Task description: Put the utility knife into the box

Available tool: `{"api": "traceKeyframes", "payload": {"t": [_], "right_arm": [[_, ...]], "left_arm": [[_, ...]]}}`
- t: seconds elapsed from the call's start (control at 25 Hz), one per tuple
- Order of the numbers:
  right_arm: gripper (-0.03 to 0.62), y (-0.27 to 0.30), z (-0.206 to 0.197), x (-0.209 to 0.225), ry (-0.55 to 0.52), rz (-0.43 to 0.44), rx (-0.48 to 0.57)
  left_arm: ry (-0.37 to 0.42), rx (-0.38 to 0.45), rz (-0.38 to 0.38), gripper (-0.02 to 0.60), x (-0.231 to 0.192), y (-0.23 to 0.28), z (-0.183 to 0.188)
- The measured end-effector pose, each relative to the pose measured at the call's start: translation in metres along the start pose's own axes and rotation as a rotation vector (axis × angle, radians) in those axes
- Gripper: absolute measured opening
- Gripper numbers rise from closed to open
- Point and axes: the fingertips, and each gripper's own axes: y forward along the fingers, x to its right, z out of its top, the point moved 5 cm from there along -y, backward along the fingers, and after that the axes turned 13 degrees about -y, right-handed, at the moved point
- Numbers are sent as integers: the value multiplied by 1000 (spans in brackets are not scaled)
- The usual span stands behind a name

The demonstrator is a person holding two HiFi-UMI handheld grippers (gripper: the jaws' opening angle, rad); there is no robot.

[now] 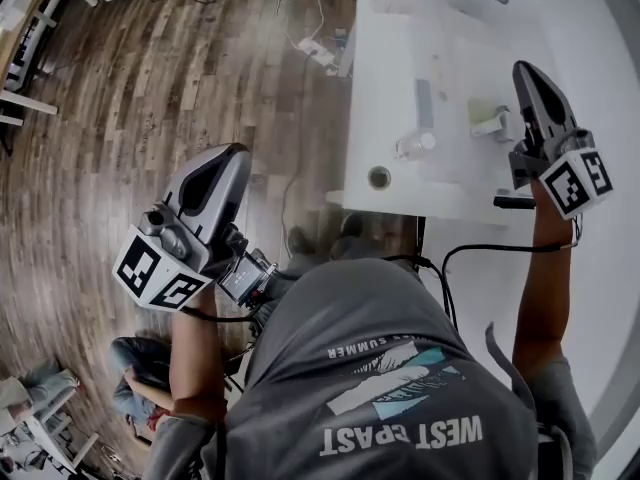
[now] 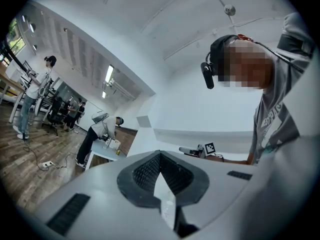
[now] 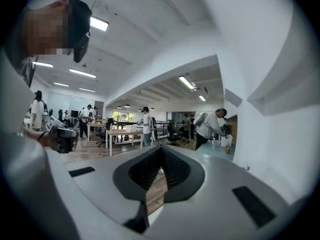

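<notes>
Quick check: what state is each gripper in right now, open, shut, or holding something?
The grey left gripper: shut, nothing between its jaws.
The grey right gripper: shut, nothing between its jaws.

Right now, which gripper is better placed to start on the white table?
Right. The right gripper hangs by the white table, shut and empty; the left gripper is over the wooden floor.

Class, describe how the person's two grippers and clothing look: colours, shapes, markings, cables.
The left gripper and right gripper: smooth grey tapering shells, black ribbed pads. Each carries a cube of black-and-white square markers. Black cables trail from them. The person wears a grey printed T-shirt.
</notes>
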Motion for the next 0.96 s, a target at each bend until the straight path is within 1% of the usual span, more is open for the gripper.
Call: {"api": "traceKeyframes", "payload": {"t": [0.08, 0.16, 0.36, 0.48, 0.68, 0.96], "right_arm": [[9, -16, 21, -35, -55, 11, 49], [9, -29, 39, -65, -79, 4, 87], [9, -51, 66, -123, -55, 22, 152], [9, -58, 77, -148, -52, 42, 177], [9, -58, 88, -180, -45, 98, 207], [9, -54, 102, -228, -27, 162, 195]], "left_arm": [[3, -1, -14, 10, 0, -4, 1], [7, -1, -28, 10, 1, -7, 3], [17, -2, -56, 10, 2, -15, 7], [20, 0, -68, 10, 3, -20, 8], [22, 7, -81, 10, 2, -30, 5], [13, 24, -86, 9, 1, -60, 11]]}}
